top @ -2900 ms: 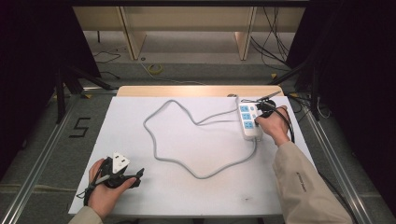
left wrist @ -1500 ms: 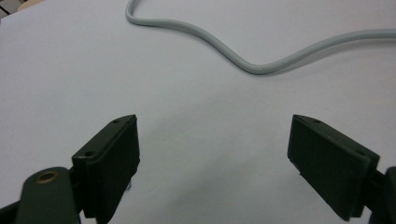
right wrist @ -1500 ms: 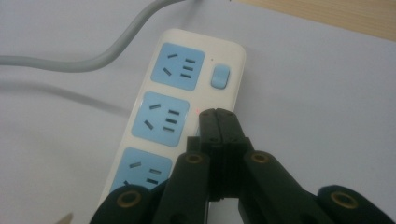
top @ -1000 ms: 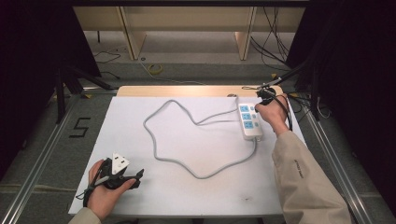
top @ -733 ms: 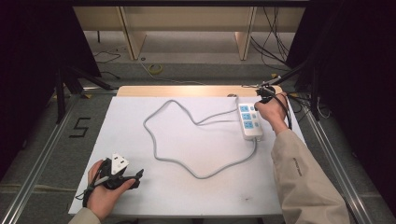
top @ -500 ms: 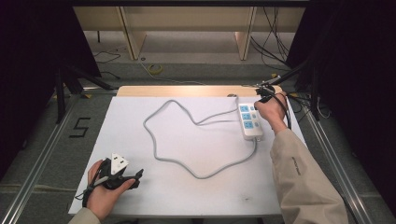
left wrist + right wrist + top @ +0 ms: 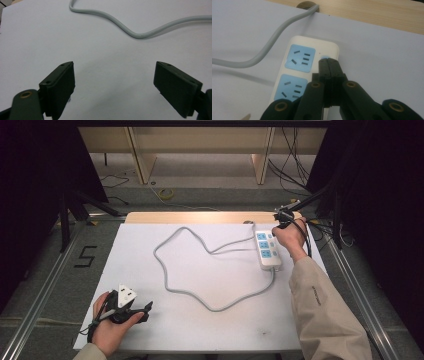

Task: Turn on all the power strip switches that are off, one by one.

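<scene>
In the high view, a white power strip (image 7: 268,250) is seen at the table's far right, beside the right gripper (image 7: 284,216). In the left gripper view, the left gripper (image 7: 113,87) is held wide apart over bare tabletop near the grey cable (image 7: 135,33). In the right gripper view, the jaws are pressed together, empty, their tip at the strip's small button (image 7: 325,57); a slanted push could slip off it or shove the light strip aside.

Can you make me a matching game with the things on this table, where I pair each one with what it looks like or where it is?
Things:
1. left tool
2. right tool
3. grey cable
4. power strip

Descriptions:
A. white with blue sockets
B. jaws pressed together, tips over the strip's small button
C. jaws wide apart over bare white table
D. lies in a big loop across the table

Pairs: 1-C, 2-B, 3-D, 4-A
</scene>
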